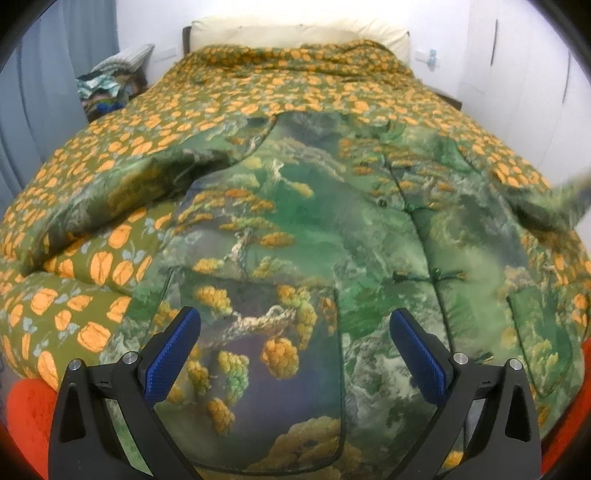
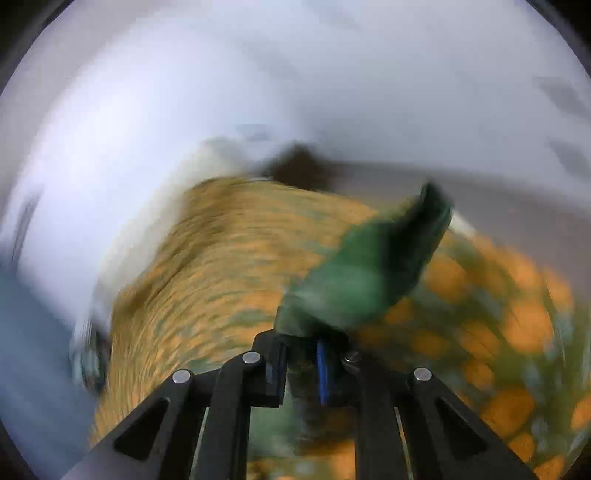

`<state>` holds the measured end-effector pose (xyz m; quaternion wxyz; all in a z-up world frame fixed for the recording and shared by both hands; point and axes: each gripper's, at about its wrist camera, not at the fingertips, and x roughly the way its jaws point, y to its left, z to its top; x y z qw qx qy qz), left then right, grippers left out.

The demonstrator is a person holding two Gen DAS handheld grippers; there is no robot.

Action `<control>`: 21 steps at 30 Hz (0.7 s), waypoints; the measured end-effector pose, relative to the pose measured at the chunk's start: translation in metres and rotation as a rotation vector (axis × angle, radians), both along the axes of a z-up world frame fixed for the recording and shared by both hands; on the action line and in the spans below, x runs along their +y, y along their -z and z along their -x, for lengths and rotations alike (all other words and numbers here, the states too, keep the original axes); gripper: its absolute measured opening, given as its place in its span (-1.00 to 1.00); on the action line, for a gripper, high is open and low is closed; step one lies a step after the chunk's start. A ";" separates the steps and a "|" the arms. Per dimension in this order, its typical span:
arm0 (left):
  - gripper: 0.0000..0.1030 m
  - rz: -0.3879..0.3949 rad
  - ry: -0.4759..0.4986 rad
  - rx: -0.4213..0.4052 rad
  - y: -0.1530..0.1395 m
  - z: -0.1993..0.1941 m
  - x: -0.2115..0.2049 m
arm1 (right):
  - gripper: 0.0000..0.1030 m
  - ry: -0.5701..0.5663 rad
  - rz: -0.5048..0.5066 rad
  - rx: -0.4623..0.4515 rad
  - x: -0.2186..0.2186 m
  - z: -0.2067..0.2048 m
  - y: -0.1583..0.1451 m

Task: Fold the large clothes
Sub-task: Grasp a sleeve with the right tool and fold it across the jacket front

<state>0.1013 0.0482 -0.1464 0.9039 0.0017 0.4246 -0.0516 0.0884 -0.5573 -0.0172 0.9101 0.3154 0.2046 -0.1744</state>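
Jacket (image 1: 332, 221) flat on quilt (image 1: 258, 85), pillow (image 1: 295, 33) behind, clothes pile (image 1: 107, 88) left.

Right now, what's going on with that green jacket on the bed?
A person is folding a green printed jacket laid out front-up on a bed covered by an orange-flowered quilt. The right gripper is shut on the jacket's sleeve end, lifted off the quilt; that view is motion-blurred. The left gripper is open above the jacket's lower front, holding nothing. The other sleeve lies stretched out on the quilt.
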 end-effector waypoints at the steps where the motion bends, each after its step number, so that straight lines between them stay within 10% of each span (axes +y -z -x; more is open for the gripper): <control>1: 0.99 0.014 0.005 -0.002 -0.001 -0.002 0.000 | -0.74 -0.080 0.077 -0.017 0.030 -0.013 -0.027; 7: 0.99 0.019 -0.025 -0.018 -0.001 -0.004 0.010 | -0.67 -0.560 0.330 -0.079 0.244 -0.099 -0.101; 9: 0.99 0.009 -0.051 -0.021 0.000 -0.004 0.019 | -0.27 -0.670 0.324 -0.043 0.307 -0.132 -0.078; 11: 0.99 0.007 -0.088 -0.011 0.004 -0.005 0.032 | 0.96 -0.782 0.250 0.067 0.360 -0.162 -0.029; 17: 0.99 0.083 -0.181 0.010 0.006 -0.006 0.069 | 0.85 -0.928 0.063 0.304 0.429 -0.148 0.096; 21: 0.99 0.071 -0.143 0.002 0.006 -0.011 0.062 | 0.85 -0.929 0.196 0.367 0.405 -0.093 0.115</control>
